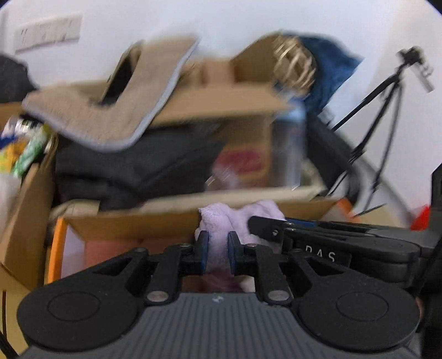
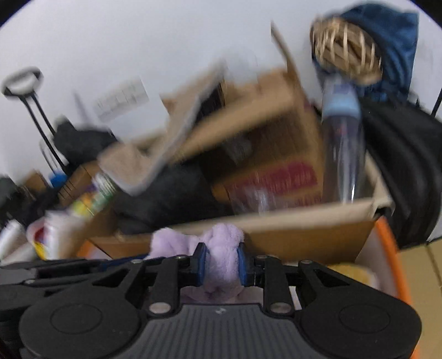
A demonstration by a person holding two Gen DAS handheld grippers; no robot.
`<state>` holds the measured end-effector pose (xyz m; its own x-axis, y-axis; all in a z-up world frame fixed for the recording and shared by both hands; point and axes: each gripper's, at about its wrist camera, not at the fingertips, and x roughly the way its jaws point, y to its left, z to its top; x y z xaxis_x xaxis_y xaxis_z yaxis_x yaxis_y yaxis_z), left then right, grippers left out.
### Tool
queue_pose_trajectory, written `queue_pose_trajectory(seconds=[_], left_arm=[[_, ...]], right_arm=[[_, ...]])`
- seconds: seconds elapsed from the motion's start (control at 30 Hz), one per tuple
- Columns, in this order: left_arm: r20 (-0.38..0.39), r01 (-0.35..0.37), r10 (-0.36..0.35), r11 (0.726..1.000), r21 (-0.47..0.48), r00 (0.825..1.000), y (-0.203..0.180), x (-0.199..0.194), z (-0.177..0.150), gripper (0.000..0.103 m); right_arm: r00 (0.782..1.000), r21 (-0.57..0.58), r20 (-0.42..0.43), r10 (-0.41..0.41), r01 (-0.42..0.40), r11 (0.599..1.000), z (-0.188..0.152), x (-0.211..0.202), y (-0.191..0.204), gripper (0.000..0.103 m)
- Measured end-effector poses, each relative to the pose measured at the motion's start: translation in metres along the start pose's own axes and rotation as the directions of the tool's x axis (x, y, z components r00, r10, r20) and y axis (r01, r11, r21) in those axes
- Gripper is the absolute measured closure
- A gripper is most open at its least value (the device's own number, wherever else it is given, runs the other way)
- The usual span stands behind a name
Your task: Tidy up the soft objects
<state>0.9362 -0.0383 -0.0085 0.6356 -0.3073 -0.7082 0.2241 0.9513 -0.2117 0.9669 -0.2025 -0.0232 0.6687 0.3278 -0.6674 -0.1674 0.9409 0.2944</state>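
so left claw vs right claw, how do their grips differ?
The left claw pinches a thin fold of the lilac plush cloth, with its pads close together. The right claw squeezes a thicker bunch of it, with its pads set wider. Both are shut on the same cloth, side by side, in front of the cardboard box.

1. This is looking like a cluttered storage corner of a home.
2. Ahead of the tongs, open cardboard boxes are overflowing with dark clothing and a plastic bottle.
3. Beyond them, a tripod is standing against a plain white wall.
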Motion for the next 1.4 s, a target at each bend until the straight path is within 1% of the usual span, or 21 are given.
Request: queue_pose_trajectory(seconds=[0.07, 0.13, 0.23, 0.3, 0.37, 0.47, 0.53, 0.63, 0.7, 0.83, 0.93, 0.97, 1.0, 1.07, 1.13, 1.17, 1.2, 1.27, 1.33, 1.37, 1.4], left_arm=[[-0.019, -0.009, 0.01, 1.0, 0.021, 1.0, 0.004, 0.008, -0.004, 0.087], [-0.02, 0.003, -0.003, 1.0, 0.008, 1.0, 0.009, 0.01, -0.003, 0.083], [-0.017, -0.023, 0.022, 1.0, -0.005, 1.0, 0.011, 0.009, -0.001, 0.072], [-0.005, -0.056, 0.056, 0.998, -0.002, 0.998, 0.007, -0.002, -0.001, 0.059], [0.019, -0.091, 0.091, 0.996, 0.008, 0.996, 0.002, -0.018, 0.0, 0.056], [0.051, -0.103, 0.101, 0.994, 0.029, 0.994, -0.011, -0.051, 0.0, 0.056], [0.078, -0.115, 0.112, 0.993, 0.039, 0.991, -0.022, -0.077, -0.005, 0.055], [0.116, -0.129, 0.122, 0.99, 0.055, 0.986, -0.039, -0.128, -0.021, 0.048], [0.133, -0.137, 0.127, 0.989, 0.064, 0.983, -0.052, -0.168, -0.04, 0.038], [0.203, -0.175, 0.15, 0.978, 0.115, 0.968, -0.079, -0.256, -0.096, 0.026], [0.268, -0.197, 0.159, 0.973, 0.121, 0.95, -0.095, -0.319, -0.15, 0.02], [0.296, -0.211, 0.167, 0.969, 0.125, 0.941, -0.101, -0.34, -0.172, 0.018], [0.327, -0.228, 0.179, 0.966, 0.119, 0.928, -0.105, -0.358, -0.195, 0.014], [0.403, -0.269, 0.206, 0.957, 0.106, 0.892, -0.114, -0.392, -0.242, 0.009], [0.489, -0.319, 0.243, 0.945, 0.078, 0.838, -0.12, -0.421, -0.293, 0.008], [0.508, -0.341, 0.265, 0.938, 0.062, 0.82, -0.122, -0.431, -0.314, 0.008], [0.518, -0.357, 0.28, 0.933, 0.051, 0.808, -0.125, -0.441, -0.338, 0.007], [0.525, -0.373, 0.286, 0.925, 0.065, 0.801, -0.131, -0.458, -0.383, 0.006], [0.528, -0.386, 0.295, 0.92, 0.068, 0.796, -0.137, -0.477, -0.428, 0.003], [0.524, -0.383, 0.295, 0.921, 0.065, 0.799, -0.139, -0.484, -0.444, 0.002], [0.516, -0.375, 0.289, 0.925, 0.067, 0.806, -0.142, -0.493, -0.464, 0.0]], right_arm=[[0.998, -0.035, -0.054, -0.018, 0.016, 0.999, -0.005, 0.015, 0.002, 0.08], [0.998, -0.056, -0.053, -0.019, 0.016, 0.998, -0.006, 0.016, 0.002, 0.08], [0.998, -0.035, -0.062, -0.011, 0.009, 0.999, -0.005, 0.013, 0.001, 0.078], [0.998, -0.035, -0.055, -0.005, 0.003, 0.999, -0.005, 0.007, 0.0, 0.076], [0.999, -0.039, -0.034, -0.009, 0.008, 0.999, -0.004, -0.007, 0.0, 0.065], [1.0, -0.063, -0.009, 0.0, -0.001, 0.998, -0.002, -0.038, 0.007, 0.063], [1.0, -0.087, 0.016, -0.003, 0.004, 0.996, -0.002, -0.069, 0.013, 0.063], [0.999, -0.111, 0.054, -0.006, 0.012, 0.994, -0.009, -0.123, 0.018, 0.061], [0.997, -0.12, 0.078, -0.005, 0.014, 0.993, -0.021, -0.166, 0.02, 0.056], [0.991, -0.178, 0.136, -0.019, 0.043, 0.983, -0.06, -0.254, 0.027, 0.05], [0.979, -0.209, 0.201, -0.024, 0.067, 0.976, -0.104, -0.315, 0.034, 0.045], [0.974, -0.216, 0.224, -0.021, 0.07, 0.974, -0.122, -0.335, 0.036, 0.041], [0.97, -0.218, 0.243, -0.018, 0.073, 0.973, -0.139, -0.352, 0.038, 0.039], [0.958, -0.229, 0.288, -0.009, 0.078, 0.97, -0.18, -0.387, 0.042, 0.031], [0.939, -0.252, 0.343, -0.002, 0.095, 0.963, -0.225, -0.421, 0.049, 0.024], [0.928, -0.258, 0.373, -0.006, 0.11, 0.96, -0.247, -0.435, 0.051, 0.022], [0.918, -0.259, 0.397, -0.019, 0.131, 0.957, -0.27, -0.448, 0.054, 0.021], [0.906, -0.268, 0.423, -0.017, 0.143, 0.953, -0.318, -0.473, 0.062, 0.02], [0.904, -0.277, 0.427, -0.005, 0.136, 0.951, -0.363, -0.493, 0.071, 0.019], [0.902, -0.27, 0.432, -0.008, 0.138, 0.953, -0.384, -0.503, 0.075, 0.017], [0.899, -0.268, 0.437, -0.014, 0.145, 0.952, -0.406, -0.512, 0.08, 0.015]])
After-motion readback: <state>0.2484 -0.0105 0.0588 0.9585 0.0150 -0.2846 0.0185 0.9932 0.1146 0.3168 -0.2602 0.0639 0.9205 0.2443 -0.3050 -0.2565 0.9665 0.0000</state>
